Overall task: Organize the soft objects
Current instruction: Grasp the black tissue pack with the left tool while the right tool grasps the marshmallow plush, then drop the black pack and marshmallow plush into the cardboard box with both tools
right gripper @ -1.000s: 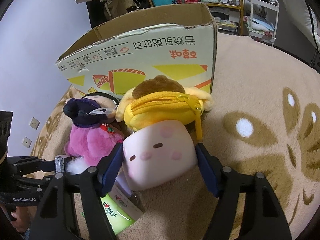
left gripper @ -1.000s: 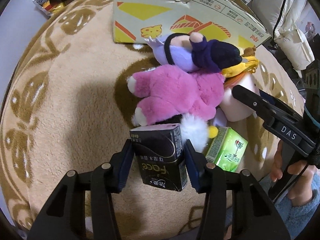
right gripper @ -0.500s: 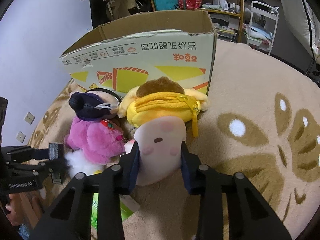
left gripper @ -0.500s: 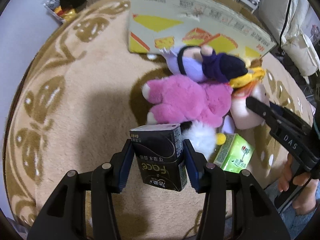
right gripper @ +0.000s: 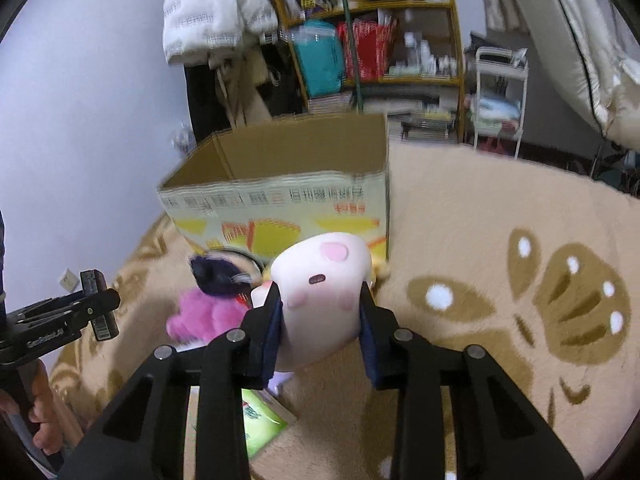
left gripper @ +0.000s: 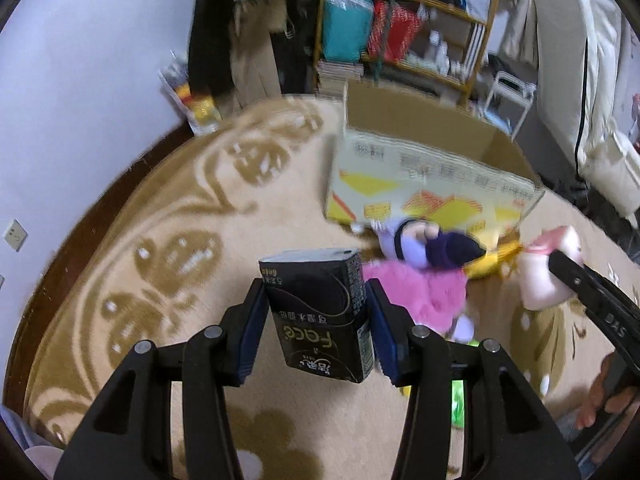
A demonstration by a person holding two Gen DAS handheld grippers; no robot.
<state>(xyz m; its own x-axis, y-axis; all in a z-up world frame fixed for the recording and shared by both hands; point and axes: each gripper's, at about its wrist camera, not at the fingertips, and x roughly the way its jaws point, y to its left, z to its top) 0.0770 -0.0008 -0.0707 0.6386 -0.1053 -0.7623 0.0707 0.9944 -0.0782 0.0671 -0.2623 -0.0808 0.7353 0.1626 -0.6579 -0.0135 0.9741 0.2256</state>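
Observation:
My left gripper [left gripper: 316,328] is shut on a black tissue pack [left gripper: 320,312], held up above the beige patterned rug [left gripper: 168,264]. My right gripper [right gripper: 320,320] is shut on a pale pink squishy plush [right gripper: 320,292] with a small face, lifted off the rug. An open cardboard box [right gripper: 280,184] with yellow print stands just beyond both; it shows in the left wrist view too [left gripper: 432,176]. On the rug before it lie a pink plush [left gripper: 416,292], a purple-hatted doll [left gripper: 432,244] and a yellow plush pouch [left gripper: 492,264]. A green tissue pack [right gripper: 260,420] lies under the right gripper.
Shelves [right gripper: 376,40] packed with bags and boxes stand behind the box, with dark clothes [right gripper: 224,88] hanging at the left. A white rack [right gripper: 500,96] and pale bedding [right gripper: 580,40] are at the right. A wall [left gripper: 80,80] borders the rug at the left.
The right gripper's jaws shut on the pale pink plush and lifted it. Both grippers rose and tilted up, so the box's open top and the shelves behind came into view.

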